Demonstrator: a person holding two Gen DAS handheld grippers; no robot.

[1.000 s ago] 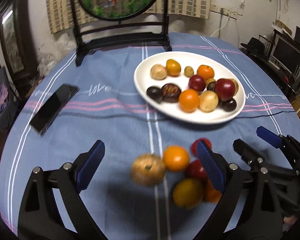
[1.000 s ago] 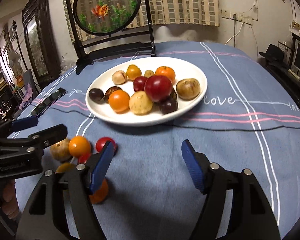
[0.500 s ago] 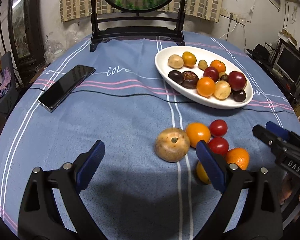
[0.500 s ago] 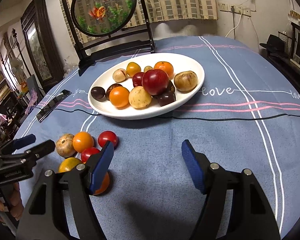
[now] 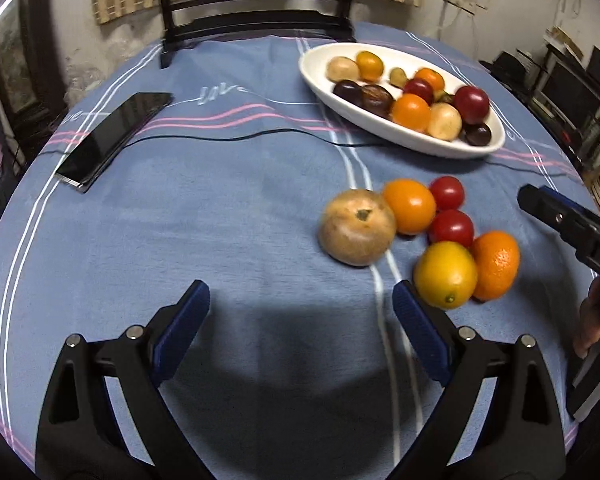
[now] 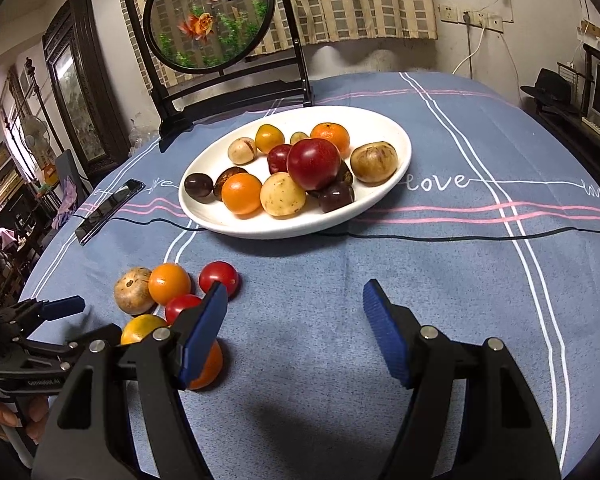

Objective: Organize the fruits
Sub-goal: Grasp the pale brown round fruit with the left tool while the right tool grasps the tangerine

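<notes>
Left tongs: the left gripper [image 5: 300, 320] is held low over the blue tablecloth [image 5: 220, 220] with its jaws spread wide and nothing gripped between the blue pads; the yellow lemon-like fruit [image 5: 446, 274] is seen just beside its right pad, outside the gap.
Right tongs: the right gripper [image 6: 296, 320] is held with its jaws parted about halfway and only bare cloth between them; nothing is grasped.
Loose fruit: six pieces are clustered on the cloth near the plate but apart from it: a brown round fruit [image 5: 358, 227], an orange fruit [image 5: 410, 206] touching it, two red tomatoes [image 5: 447, 193] [image 5: 452, 228], the yellow fruit and a mandarin [image 5: 496, 264] pressed together.
Loose fruit in the right view: the cluster is found left of the gripper, and the mandarin [image 6: 210, 364] is partly hidden behind the left pad.
Plate: a white oval plate [image 6: 392, 128] is set further back on the table and is filled with mixed fruit, among them a large red plum [image 6: 314, 163], an orange one [image 6: 242, 193] and dark chestnut-coloured ones [image 6: 198, 185].
Phone: a black phone [image 5: 114, 140] is laid flat on the cloth, well apart from the fruit.
Cable: a thin black cable [image 5: 220, 138] is run across the cloth and passes under the plate's near edge.
Screen: a round painted screen [image 6: 210, 12] on a dark stand is placed at the far edge of the table.
</notes>
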